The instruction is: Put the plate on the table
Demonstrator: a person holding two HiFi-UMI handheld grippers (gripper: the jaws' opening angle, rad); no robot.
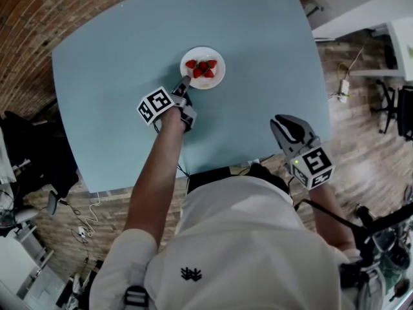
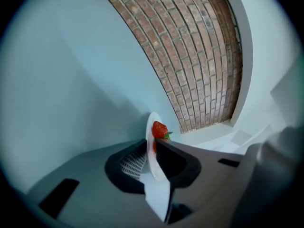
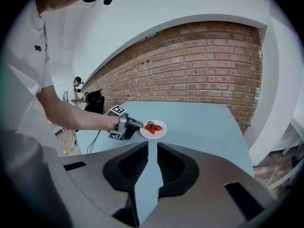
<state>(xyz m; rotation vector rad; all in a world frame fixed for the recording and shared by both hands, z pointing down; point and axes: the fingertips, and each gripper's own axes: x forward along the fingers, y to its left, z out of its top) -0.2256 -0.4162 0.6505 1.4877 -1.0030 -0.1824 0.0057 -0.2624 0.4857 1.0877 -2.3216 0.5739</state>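
A: Which step is the person on?

B: Prob. the tail end of the set-down. From the left of the head view: the left gripper point(image 1: 185, 81) reaches in over the pale blue tabletop point(image 1: 116, 108), tips at the near-left rim of the small round white plate point(image 1: 204, 53). The plate appears to lie flat on the tabletop, upper middle of frame, w/ red strawberries point(image 1: 201, 68) on it.

A: Claw state?

B: In the left gripper view the jaws stand narrowly apart w/ the plate rim btwn them. The ribbed left pad shows clear of the rim, so no real squeeze.

A: And the other side?

B: The right gripper point(image 1: 282, 124) hovers lower right, over the tabletop's near edge, well apart from the plate. Its jaws are a thin slit apart w/ nothing btwn them.

A: What does the next move call for?

B: Judging by this, the plate's down and the task's approx. done. The left gripper needs a bit more opening, then a straight pull-back toward lower left, w/o catching the rim. Otherwise the plate may slide or tip and the strawberries roll. The right gripper needs nothing.
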